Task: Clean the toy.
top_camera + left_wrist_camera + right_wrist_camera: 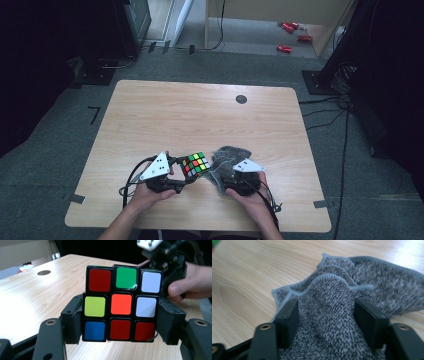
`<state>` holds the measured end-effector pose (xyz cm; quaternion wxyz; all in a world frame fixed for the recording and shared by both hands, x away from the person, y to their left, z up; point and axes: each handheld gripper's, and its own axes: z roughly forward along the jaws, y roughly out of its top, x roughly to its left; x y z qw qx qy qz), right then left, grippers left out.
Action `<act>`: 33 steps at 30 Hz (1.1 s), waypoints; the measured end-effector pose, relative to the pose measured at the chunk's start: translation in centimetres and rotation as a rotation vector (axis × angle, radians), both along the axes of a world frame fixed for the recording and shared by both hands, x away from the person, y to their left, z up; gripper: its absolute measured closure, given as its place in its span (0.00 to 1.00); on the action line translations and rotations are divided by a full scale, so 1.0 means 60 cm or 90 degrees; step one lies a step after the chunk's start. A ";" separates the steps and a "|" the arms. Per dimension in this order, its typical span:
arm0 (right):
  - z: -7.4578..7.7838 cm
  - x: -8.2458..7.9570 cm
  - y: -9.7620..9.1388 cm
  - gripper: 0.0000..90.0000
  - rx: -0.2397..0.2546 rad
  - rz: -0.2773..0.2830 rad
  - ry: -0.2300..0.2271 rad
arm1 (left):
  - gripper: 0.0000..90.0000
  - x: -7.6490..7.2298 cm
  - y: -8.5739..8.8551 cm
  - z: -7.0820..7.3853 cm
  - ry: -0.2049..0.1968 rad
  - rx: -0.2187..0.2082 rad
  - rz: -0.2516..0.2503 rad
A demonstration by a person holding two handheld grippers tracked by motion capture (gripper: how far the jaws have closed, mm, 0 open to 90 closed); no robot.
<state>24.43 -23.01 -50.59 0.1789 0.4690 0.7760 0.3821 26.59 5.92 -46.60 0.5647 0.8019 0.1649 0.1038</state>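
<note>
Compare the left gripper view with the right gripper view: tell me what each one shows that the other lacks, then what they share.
The left gripper view has the puzzle cube clamped between its black jaws, one face toward the camera with an orange centre, red, green, white, yellow and blue stickers around it. Beyond the cube are a hand and the other gripper's body.

The right gripper view has the grey knitted cloth, bunched and folded, lying between its jaws.

Both share the light wooden table underneath and a pair of black jaws rising from the bottom edge.
</note>
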 end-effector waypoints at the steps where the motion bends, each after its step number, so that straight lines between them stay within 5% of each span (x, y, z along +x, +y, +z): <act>1: 0.000 0.000 0.000 0.46 0.000 0.000 0.000 | 0.38 0.000 0.000 0.000 0.000 0.000 0.000; 6: -0.017 -0.003 0.000 0.58 -0.033 0.001 -0.020 | 0.38 -0.005 -0.006 0.000 0.002 0.011 -0.011; 9: -0.019 -0.003 0.002 0.60 -0.044 -0.004 -0.025 | 0.38 -0.010 -0.009 0.001 -0.020 0.017 0.028; 12: -0.025 -0.006 0.007 0.60 -0.069 0.002 -0.050 | 0.38 -0.008 -0.007 0.001 -0.005 0.010 0.039; 18: -0.025 -0.005 0.003 0.63 -0.058 -0.004 -0.045 | 0.38 -0.009 -0.010 0.001 0.006 0.003 0.043; 23: -0.023 -0.005 0.001 0.82 -0.058 -0.031 -0.048 | 0.38 -0.012 -0.015 -0.002 0.001 0.013 0.050; 28: -0.005 -0.009 -0.009 0.86 -0.004 -0.047 -0.047 | 0.38 -0.011 -0.016 -0.003 0.004 0.013 0.049; 33: 0.045 -0.027 -0.020 0.86 0.096 -0.034 -0.091 | 0.38 -0.013 -0.017 -0.003 0.006 0.011 0.042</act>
